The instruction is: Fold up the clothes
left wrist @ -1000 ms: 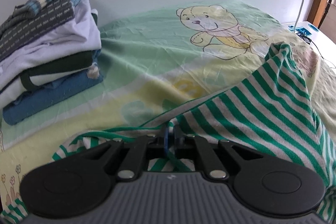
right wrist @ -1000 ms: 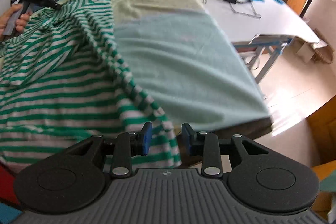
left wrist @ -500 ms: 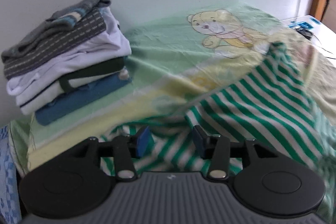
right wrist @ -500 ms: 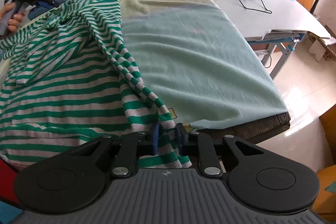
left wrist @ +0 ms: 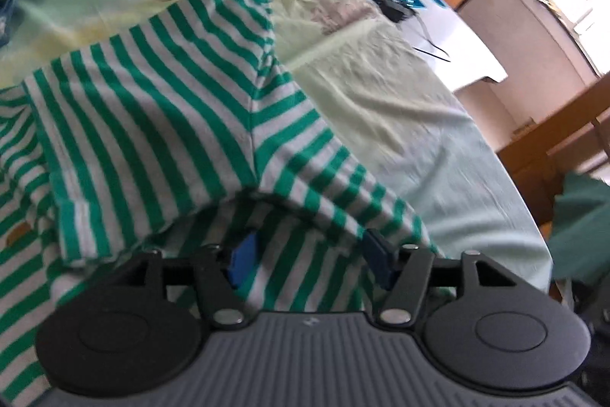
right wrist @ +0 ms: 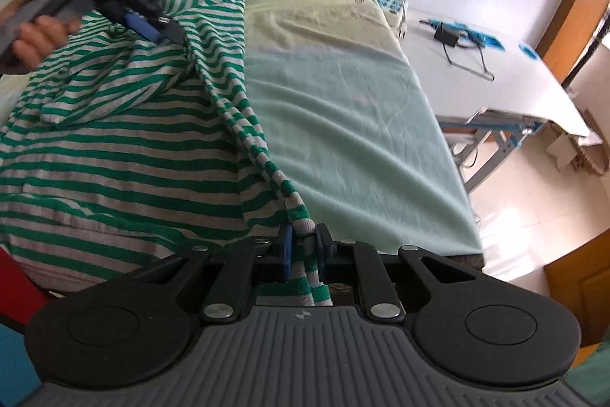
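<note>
The green-and-white striped shirt lies spread on the bed, its gathered edge clamped in the nearly closed right claw, while the left claw, whose jaws have just been opening, stands wide above the cloth, gripping nothing.
</note>
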### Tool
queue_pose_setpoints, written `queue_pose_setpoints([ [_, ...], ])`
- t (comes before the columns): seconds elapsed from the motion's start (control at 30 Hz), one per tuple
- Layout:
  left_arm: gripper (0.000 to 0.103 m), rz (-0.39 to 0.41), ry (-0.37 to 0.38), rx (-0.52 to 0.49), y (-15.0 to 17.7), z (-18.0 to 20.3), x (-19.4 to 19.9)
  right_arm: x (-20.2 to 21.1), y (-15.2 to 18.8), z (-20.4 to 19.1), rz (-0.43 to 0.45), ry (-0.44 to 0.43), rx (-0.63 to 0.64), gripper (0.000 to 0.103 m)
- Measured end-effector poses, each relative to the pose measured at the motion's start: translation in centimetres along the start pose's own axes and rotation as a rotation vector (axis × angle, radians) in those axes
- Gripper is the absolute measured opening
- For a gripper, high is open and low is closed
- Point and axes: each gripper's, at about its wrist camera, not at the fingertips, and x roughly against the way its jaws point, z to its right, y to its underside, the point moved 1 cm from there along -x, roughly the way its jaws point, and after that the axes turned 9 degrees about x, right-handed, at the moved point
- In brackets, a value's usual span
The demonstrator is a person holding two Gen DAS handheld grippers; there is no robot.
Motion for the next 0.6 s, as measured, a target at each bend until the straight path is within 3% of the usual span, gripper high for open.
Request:
queue_pose_setpoints([
  [0.13, 0.063, -0.004, -0.013, 0.041, -1.2, 0.5, -1.2, 1.0, 0.2, -0.8, 0.024, -0.002, 0.012, 0.012],
  [0.2, 0.053, -0.001, -0.036, 0.037, -1.5, 0.8, -1.4, 1.2, 0.4, -1.2, 0.035, -0.007, 0.014, 0.012],
  [0.27, 0.027, 0.001, -0.05, 0.033, -1.8, 0.8, -1.4, 1.5, 0.4, -1.4, 0.045, -0.007, 0.018, 0.011],
  [0.37, 0.007, -0.006, -0.026, 0.049, -2.3, 0.1, -0.8, 1.7, 0.4, -1.7, 0.054, -0.012, 0.021, 0.011],
  [0.6, 0.003, 0.019, -0.03, 0.007, -3.0, 0.4, 0.7, 2.5, -0.1, -2.7, 0.068, -0.043, 0.058, 0.011],
])
